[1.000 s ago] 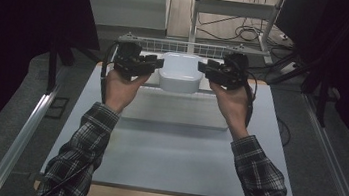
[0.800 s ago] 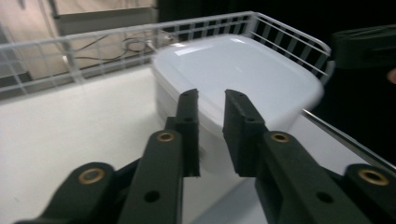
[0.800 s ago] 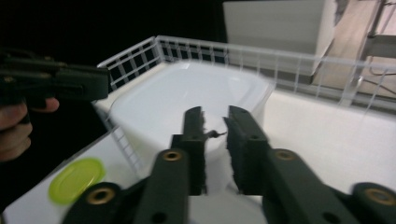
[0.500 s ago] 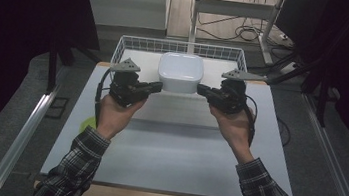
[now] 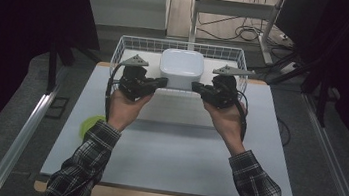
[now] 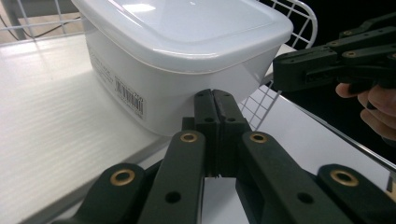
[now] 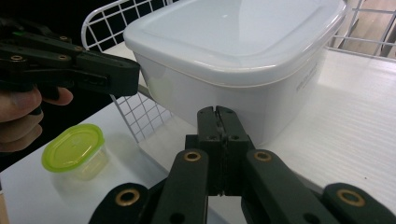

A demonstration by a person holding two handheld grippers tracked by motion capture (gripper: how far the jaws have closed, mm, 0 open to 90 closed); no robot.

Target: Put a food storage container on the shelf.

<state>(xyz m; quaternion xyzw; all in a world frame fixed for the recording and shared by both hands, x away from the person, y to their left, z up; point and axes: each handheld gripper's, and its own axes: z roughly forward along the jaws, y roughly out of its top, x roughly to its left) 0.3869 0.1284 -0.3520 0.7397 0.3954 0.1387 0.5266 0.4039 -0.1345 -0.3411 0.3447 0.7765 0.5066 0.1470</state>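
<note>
A white lidded container (image 5: 181,67) sits in a white wire basket (image 5: 134,43) at the far side of the table. My left gripper (image 5: 164,82) and right gripper (image 5: 194,87) point at each other in front of the container's near wall, a short gap between their tips. In the left gripper view the jaws of the left gripper (image 6: 215,95) are pressed together with nothing between them, just short of the container (image 6: 187,46). In the right gripper view the right gripper (image 7: 216,114) is likewise shut and empty before the container (image 7: 233,51).
A small clear tub with a green lid (image 5: 90,124) stands at the table's left edge, also as the green-lidded tub (image 7: 74,150). The white table top (image 5: 171,148) stretches between basket and person. A shelf frame and cables stand beyond the basket.
Both hands have come down and toward the person, from beside the container's top to the level of the basket's front rim. The container has not moved.
</note>
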